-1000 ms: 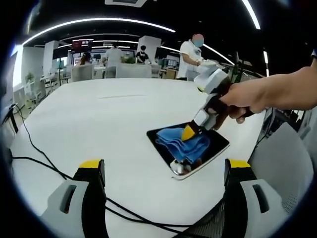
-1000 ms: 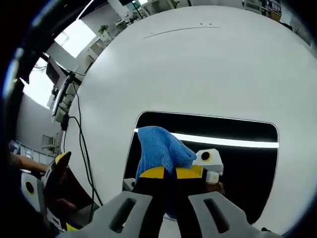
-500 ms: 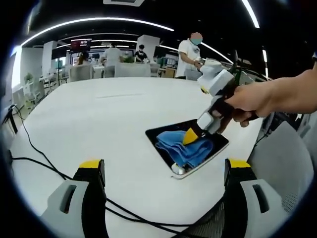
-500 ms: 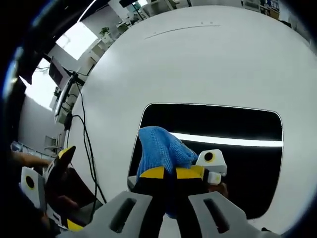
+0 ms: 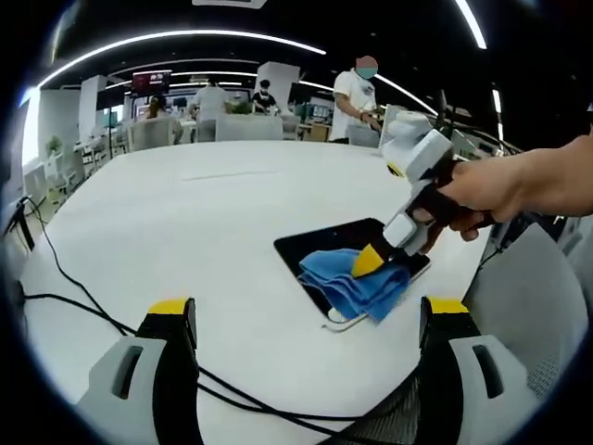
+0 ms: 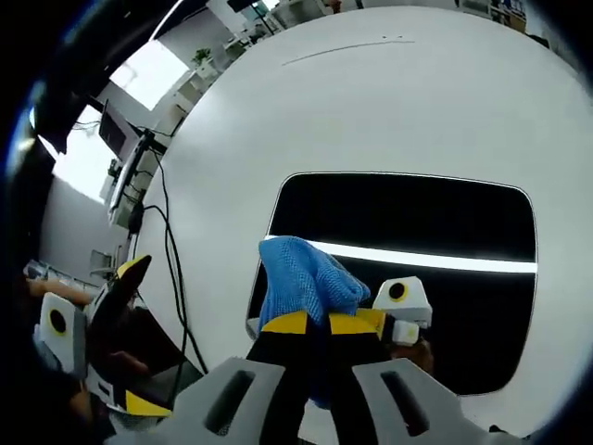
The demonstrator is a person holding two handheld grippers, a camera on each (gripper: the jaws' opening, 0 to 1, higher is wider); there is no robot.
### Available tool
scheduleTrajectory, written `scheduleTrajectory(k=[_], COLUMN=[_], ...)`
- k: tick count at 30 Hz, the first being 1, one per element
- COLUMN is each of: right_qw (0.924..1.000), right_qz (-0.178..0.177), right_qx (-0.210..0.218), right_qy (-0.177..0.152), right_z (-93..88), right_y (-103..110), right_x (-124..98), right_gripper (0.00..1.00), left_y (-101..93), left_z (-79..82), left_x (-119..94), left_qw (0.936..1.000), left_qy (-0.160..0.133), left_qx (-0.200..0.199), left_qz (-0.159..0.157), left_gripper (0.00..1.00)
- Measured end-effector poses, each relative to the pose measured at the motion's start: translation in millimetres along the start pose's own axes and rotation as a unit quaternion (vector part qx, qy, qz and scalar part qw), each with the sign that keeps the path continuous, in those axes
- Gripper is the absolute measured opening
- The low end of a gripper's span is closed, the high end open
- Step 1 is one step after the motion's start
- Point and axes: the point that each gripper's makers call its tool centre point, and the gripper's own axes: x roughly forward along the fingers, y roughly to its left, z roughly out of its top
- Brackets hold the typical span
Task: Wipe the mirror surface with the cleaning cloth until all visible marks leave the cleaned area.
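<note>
A dark rectangular mirror (image 5: pixel 320 250) (image 6: pixel 408 222) lies flat on the white table (image 5: pixel 185 222). My right gripper (image 5: pixel 371 264) (image 6: pixel 318 326) is shut on a blue cleaning cloth (image 5: pixel 357 283) (image 6: pixel 301 278) and presses it onto the mirror's near end, a hand holding it from the right. The cloth hangs over the mirror's front corner. In the left gripper view my left gripper (image 5: pixel 306 320) stands open near the table's front, apart from the mirror, with nothing between its jaws. It also appears at the lower left of the right gripper view as the left gripper (image 6: pixel 88 334).
Black cables (image 5: pixel 74 297) (image 6: pixel 167 269) trail over the table's left and front. A grey chair (image 5: pixel 537 315) stands at the right. People (image 5: pixel 357 93) and desks fill the background beyond the table's far edge.
My right gripper has dragged the cloth toward the mirror's near right corner, baring more dark glass at the far end. The left gripper has stayed put.
</note>
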Motion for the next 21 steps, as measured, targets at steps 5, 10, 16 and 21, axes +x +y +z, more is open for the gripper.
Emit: scheduleTrajectory(k=[5,10,16,21], right_qw=[1.0000,0.9999,0.9999,0.9997], right_qz=[0.003,0.007,0.010,0.011], right_qx=[-0.004,-0.008,-0.010,-0.020], right_qy=[0.000,0.002,0.003,0.008], right_z=[-6.3,-13.1,-17.6,-22.8], right_y=[3,5,7,8], right_x=[-2,-4,-5,-6], right_gripper=[0.00,0.00,0.00,0.00], left_y=[0.0,-1.4,-0.8,0.5], left_z=[0.0,0.8,0.6,2.3], left_x=[0,-1,-3,-4], left_qw=[1.0000,1.0000,1.0000,1.0000], left_qy=[0.001,0.000,0.001,-0.003], left_qx=[0.002,0.002,-0.003,-0.004], left_qz=[0.000,0.000,0.003,0.007], left_gripper=[0.99,0.99,0.99,0.99])
